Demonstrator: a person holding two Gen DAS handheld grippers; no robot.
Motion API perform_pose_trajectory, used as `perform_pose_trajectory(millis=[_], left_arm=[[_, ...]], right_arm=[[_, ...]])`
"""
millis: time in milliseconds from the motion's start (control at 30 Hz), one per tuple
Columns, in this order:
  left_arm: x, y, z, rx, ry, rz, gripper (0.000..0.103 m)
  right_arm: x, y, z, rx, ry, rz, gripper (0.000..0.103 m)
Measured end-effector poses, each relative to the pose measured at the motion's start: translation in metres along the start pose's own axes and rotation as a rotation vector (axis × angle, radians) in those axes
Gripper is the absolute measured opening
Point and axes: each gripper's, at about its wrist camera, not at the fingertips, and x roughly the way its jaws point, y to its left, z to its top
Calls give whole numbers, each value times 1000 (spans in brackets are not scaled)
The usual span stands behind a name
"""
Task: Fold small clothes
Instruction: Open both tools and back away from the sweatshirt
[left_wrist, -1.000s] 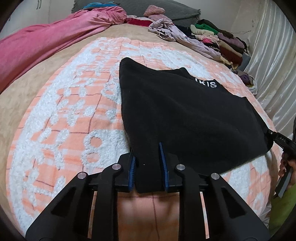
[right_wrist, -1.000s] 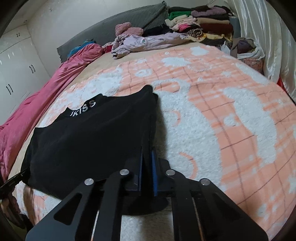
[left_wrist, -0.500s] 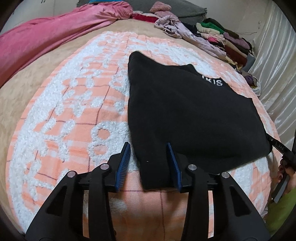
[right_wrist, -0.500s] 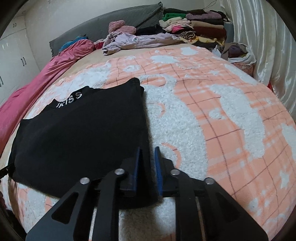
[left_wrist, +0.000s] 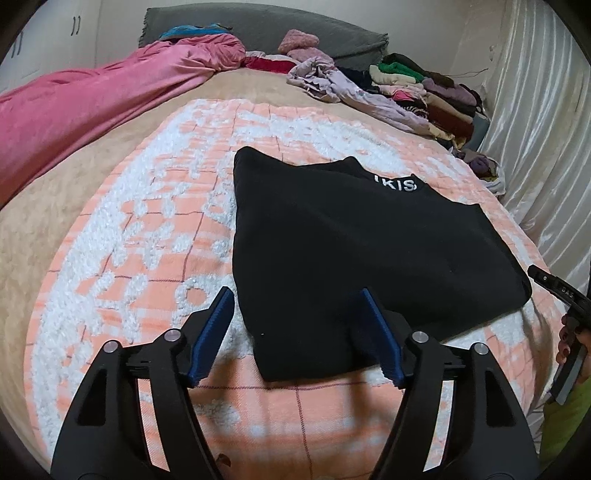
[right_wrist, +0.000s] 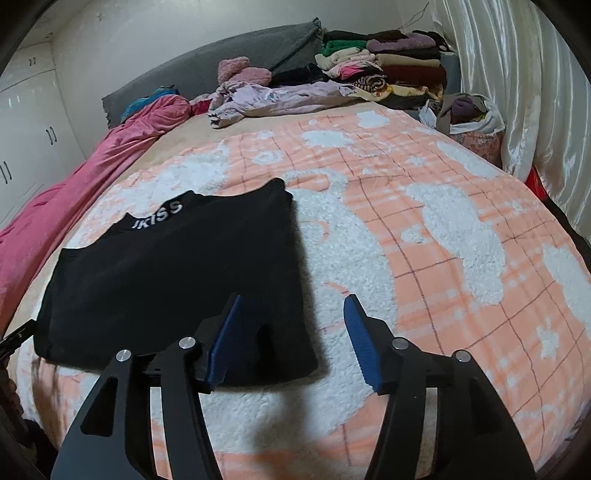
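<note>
A black garment (left_wrist: 351, 251) with white letters at its collar lies folded flat on the orange and white blanket (left_wrist: 147, 221). It also shows in the right wrist view (right_wrist: 177, 280). My left gripper (left_wrist: 295, 332) is open and empty, with its fingers on either side of the garment's near left corner. My right gripper (right_wrist: 291, 336) is open and empty at the garment's near right corner, with its left finger over the cloth. The tip of the right gripper shows at the right edge of the left wrist view (left_wrist: 557, 291).
A pink quilt (left_wrist: 92, 99) lies along the left side of the bed. A lilac garment (right_wrist: 280, 99) and a stack of folded clothes (right_wrist: 388, 66) sit at the head. A bag of clothes (right_wrist: 469, 118) and a white curtain (right_wrist: 517, 74) stand on the right.
Both grippers have opened and let go of the black garment's near corners. Both have pulled back and up a little, and the garment now rests flat.
</note>
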Motion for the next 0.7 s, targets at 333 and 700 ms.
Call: perform_pose_trajectory(millis=[333,700], left_arm=[[-10,-4,0,9,-39,-13,83],[-17,2,3,-8,-78,3,93]], right_arm=[[-19,21,1,-19,-37,22,77],[-30,57,-1,-94,-48,82,78]])
